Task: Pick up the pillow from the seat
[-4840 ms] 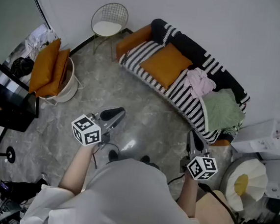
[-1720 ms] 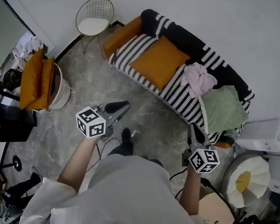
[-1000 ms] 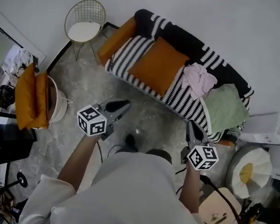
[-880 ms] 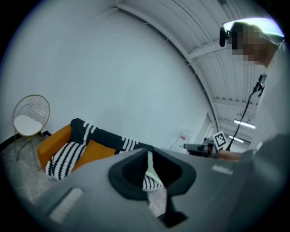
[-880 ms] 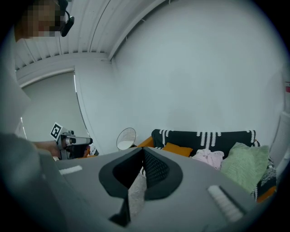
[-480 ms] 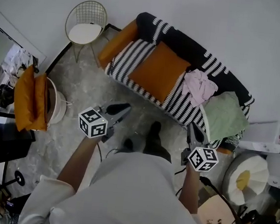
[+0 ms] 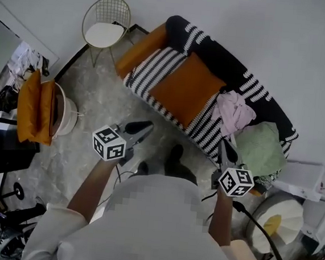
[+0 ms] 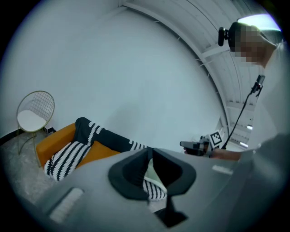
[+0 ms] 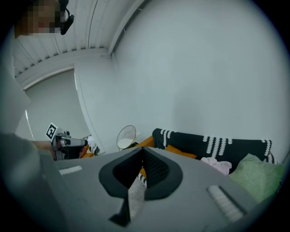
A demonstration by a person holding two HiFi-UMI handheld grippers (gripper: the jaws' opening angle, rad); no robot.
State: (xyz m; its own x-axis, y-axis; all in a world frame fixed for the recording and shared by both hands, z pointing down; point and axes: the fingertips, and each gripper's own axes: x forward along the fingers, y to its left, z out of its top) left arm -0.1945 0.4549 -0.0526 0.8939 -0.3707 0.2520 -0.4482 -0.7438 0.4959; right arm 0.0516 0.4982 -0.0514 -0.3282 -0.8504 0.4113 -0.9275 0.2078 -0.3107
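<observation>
- Closing in: the person is stepping nearer the sofa [image 7: 152, 68] than a second ago.
- Orange pillow [image 7: 186, 89] is lying mid-seat, untouched.
- Left tongs [image 7: 146, 125] and right tongs [image 7: 224, 145] are travelling pressed together, empty, well short of it.

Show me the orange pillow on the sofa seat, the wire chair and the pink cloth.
orange pillow [image 7: 186, 89], head view, middle of its top face.
wire chair [image 7: 103, 34], head view, white seat pad.
pink cloth [image 7: 233, 111], head view, centre of the crumpled heap.

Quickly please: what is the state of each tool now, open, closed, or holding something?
Left tool: closed, holding nothing.
Right tool: closed, holding nothing.
</observation>
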